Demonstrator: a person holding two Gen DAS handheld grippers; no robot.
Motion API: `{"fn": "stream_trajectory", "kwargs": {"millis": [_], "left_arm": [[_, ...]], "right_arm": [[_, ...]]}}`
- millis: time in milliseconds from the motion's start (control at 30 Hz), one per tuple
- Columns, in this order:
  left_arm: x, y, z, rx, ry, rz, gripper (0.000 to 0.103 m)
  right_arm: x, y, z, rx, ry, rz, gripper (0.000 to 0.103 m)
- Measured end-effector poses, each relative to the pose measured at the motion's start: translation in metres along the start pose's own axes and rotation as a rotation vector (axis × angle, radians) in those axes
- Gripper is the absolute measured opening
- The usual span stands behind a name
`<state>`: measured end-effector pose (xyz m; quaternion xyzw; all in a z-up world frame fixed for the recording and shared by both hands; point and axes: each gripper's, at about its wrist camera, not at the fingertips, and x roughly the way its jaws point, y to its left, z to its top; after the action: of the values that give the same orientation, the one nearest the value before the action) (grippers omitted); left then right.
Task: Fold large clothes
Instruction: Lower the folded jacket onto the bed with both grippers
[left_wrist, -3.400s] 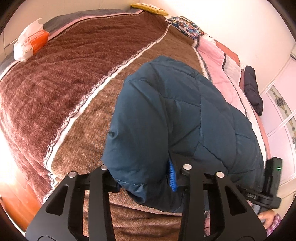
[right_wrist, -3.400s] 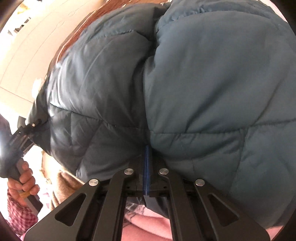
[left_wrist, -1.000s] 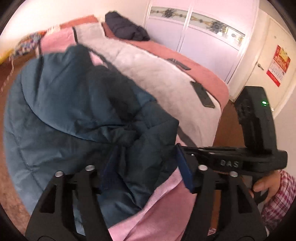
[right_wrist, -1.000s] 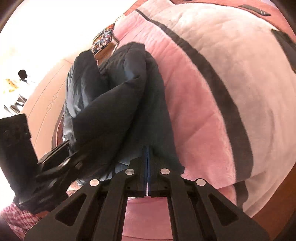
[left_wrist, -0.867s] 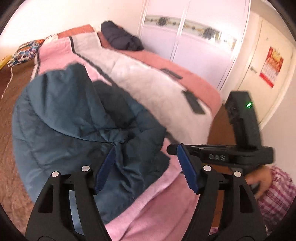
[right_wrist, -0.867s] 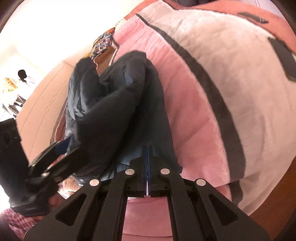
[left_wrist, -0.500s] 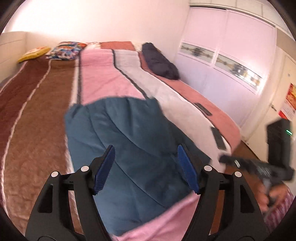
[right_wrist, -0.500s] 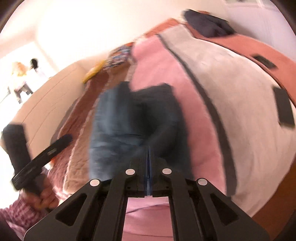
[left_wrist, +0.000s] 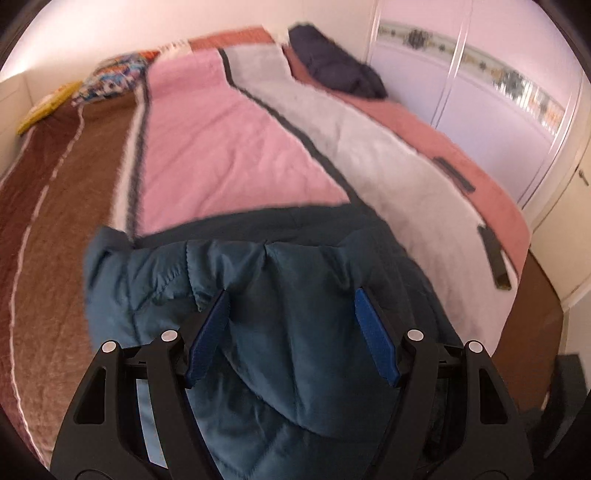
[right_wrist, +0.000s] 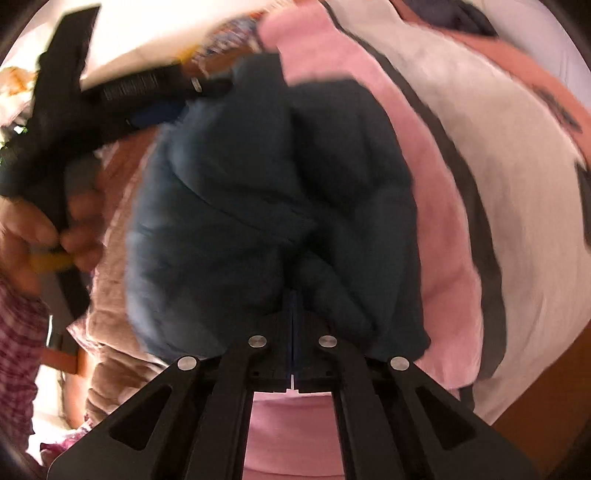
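Currently a padded teal jacket is seen bunched near the foot of a bed, lying partly on the pink blanket and partly on the brown one. The left claw is held spread wide above the jacket, its blue pads apart with fabric showing between them but not visibly pressed, probably so that a fresh hold can be taken. The right claw is pressed together, and a fold of the jacket appears to be pinched at its tips, though the blur leaves the grip itself uncertain; one edge is likely kept anchored this way while the other side is rearranged. The left hand is seen in the right view, wrapped around its handle. The folding is judged unfinished, since the jacket is lumpy.
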<state>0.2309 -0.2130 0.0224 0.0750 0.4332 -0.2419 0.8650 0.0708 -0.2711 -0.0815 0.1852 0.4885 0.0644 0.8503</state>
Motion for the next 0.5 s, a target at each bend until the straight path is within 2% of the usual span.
{"fn": "stream_trajectory", "kwargs": {"millis": [200,333,500], "left_arm": [[0.04,-0.024,-0.003,0.055,0.036,0.047,0.075],[0.053,-0.03,-0.009,0.082,0.034,0.085,0.076],[0.058,-0.029,-0.01,0.088,0.031,0.098,0.077]], "right_arm": [[0.033,-0.029,-0.013,0.084,0.025,0.016,0.0],[0.041,-0.035,-0.015,0.09,0.028,0.024,0.0],[0.047,-0.043,-0.018,0.111,0.038,0.049,0.0]]}}
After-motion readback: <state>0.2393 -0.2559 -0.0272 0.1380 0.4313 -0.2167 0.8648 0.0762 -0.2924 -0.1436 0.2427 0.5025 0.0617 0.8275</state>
